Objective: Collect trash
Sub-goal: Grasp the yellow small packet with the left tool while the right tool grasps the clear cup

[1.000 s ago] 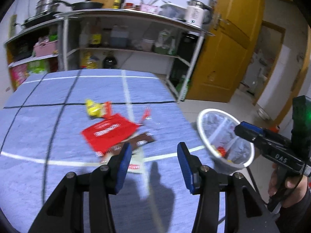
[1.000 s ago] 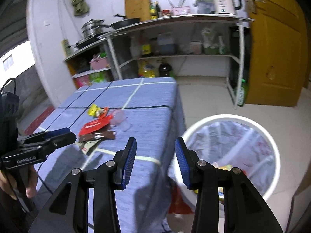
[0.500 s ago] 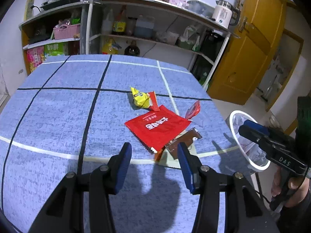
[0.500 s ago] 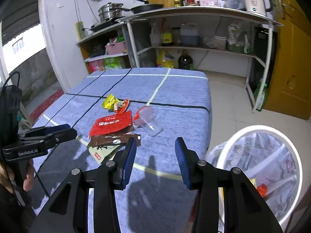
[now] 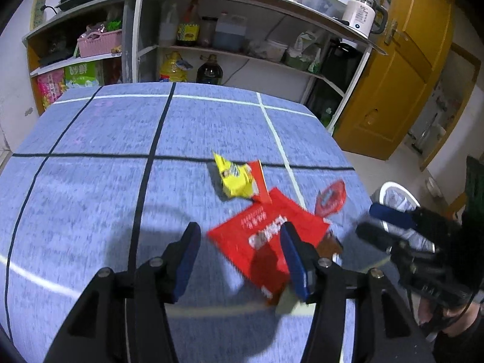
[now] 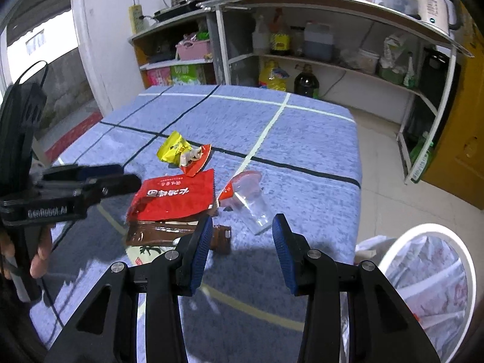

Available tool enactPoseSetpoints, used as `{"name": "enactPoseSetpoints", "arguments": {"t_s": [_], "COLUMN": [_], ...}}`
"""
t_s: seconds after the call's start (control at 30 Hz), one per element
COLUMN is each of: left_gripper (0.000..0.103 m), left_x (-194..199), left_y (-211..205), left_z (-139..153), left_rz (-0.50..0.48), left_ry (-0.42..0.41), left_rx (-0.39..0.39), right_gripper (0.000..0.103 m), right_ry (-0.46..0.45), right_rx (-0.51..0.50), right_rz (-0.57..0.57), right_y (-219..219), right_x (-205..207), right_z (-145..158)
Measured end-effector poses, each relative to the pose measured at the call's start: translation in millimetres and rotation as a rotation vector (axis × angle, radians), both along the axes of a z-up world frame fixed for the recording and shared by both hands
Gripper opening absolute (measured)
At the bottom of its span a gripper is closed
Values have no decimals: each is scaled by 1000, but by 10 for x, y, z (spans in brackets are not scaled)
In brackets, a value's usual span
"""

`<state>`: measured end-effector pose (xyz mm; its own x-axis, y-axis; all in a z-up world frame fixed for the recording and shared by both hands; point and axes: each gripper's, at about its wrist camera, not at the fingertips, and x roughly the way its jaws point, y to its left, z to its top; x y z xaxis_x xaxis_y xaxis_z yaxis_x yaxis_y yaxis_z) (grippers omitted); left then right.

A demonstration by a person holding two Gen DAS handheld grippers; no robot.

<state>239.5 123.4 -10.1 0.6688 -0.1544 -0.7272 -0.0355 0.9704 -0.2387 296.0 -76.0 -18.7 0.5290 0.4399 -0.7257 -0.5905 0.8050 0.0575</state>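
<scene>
Both claws have swung off the bin side and dropped in over the trash pile since a second ago, and the left claw (image 5: pixel 239 260) has just been opening wider, nothing pinched in it. Red packet (image 5: pixel 266 236) sits right between and ahead of its fingers, yellow wrapper (image 5: pixel 234 178) further out front. Right claw (image 6: pixel 239 254) hangs open and empty too, clear cup (image 6: pixel 252 199) just ahead of it, brown wrapper (image 6: pixel 169 231) at its left finger. Bin (image 6: pixel 435 287) is off to its right, beside the worktop (image 6: pixel 302 139). I'd say go low, slide one finger under the flat packet's edge, and take one item per claw.
</scene>
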Motion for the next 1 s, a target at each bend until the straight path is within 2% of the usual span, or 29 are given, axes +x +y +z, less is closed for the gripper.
{"name": "enactPoseSetpoints", "arguments": {"t_s": [0.43,0.67,0.73,0.77,0.8,0.87,1.0], "left_gripper": [58,58,58,54,45,36,32], "left_x": [513,684,717,726,731,732,675], "left_y": [50,-12,-26,-47,-70,-103,-89], "left_z": [-130,-169,-181,-188,-197,-215,-199], "left_rz": [-8,-7,-9,-11,-15,-20,-19], "left_ry": [59,74,72,73,72,78,63], "left_rx": [-53,-50,-42,-27,-13,15,18], "right_gripper": [42,42,34,32,31,30,28], "right_ry": [9,65,72,76,76,75,67], "right_rx": [-70,-81,-76,-68,-65,-59,-50], "right_rz": [45,27,20,17,13,11,12], "right_y": [145,165,159,146,139,127,115], "right_x": [180,294,305,303,294,284,244], "right_z": [-66,-160,-170,-166,-160,-147,-113]}}
